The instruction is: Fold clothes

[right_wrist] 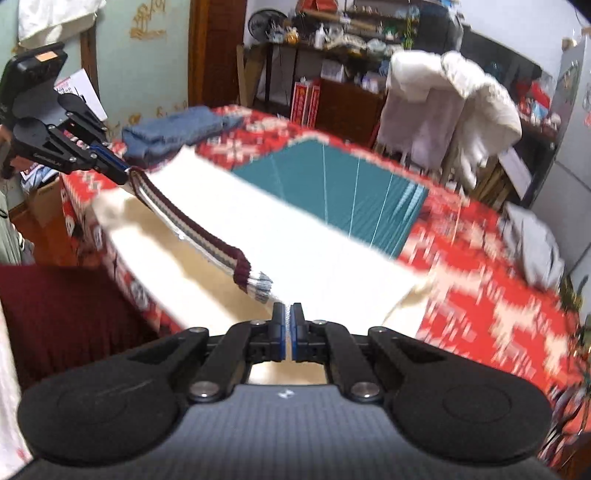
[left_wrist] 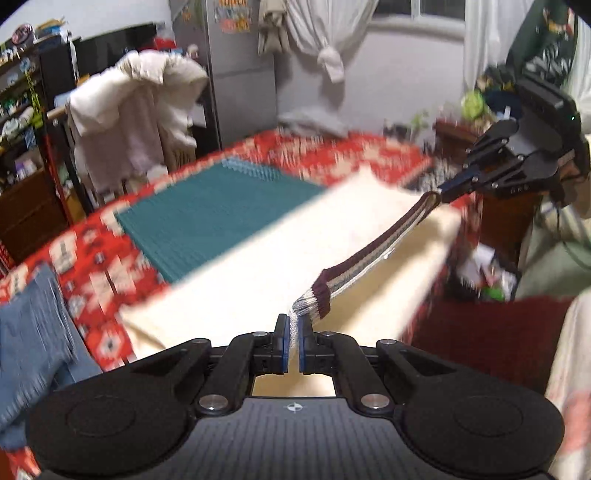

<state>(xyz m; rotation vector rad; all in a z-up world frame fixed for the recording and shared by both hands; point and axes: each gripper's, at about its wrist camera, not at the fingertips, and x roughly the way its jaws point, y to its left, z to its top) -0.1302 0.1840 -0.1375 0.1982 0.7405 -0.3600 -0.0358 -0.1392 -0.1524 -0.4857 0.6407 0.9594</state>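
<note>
Two grippers: left gripper [left_wrist: 293, 334] and right gripper [right_wrist: 287, 325], one at each end of a striped collar band [left_wrist: 376, 247], strung taut between them.
Left jaws: together, clamped on a bunched, pale ribbed end of the band.
Right jaws: together on the other end, pinching a small loop of the band, as seen from the left wrist at right gripper [left_wrist: 448, 192].
Garment: cream knit top [left_wrist: 280, 258], soft and flat-looking, held up in the air over the bench [left_wrist: 92, 236]; lower part blurred by motion.
Band texture: ribbed knit, maroon edge with grey and white stripes, narrow and strap-like.
Bench cover: red cloth with a pale blocky pattern.
Mat: teal cutting mat [right_wrist: 332, 181], rectangular, ridged in blur, lying on the cloth beyond the top.
Folded stack: blue fabric [left_wrist: 33, 332] at the bench's edge, woven and fringed-looking.
Left wrist only: grey refrigerator [left_wrist: 240, 66], knotted white curtain [left_wrist: 325, 48], window wall.
Right wrist only: wooden door [right_wrist: 216, 48], cluttered shelves [right_wrist: 351, 33], pale green wall.
Both views: white quilted coat [right_wrist: 454, 99] draped over a chair.
</note>
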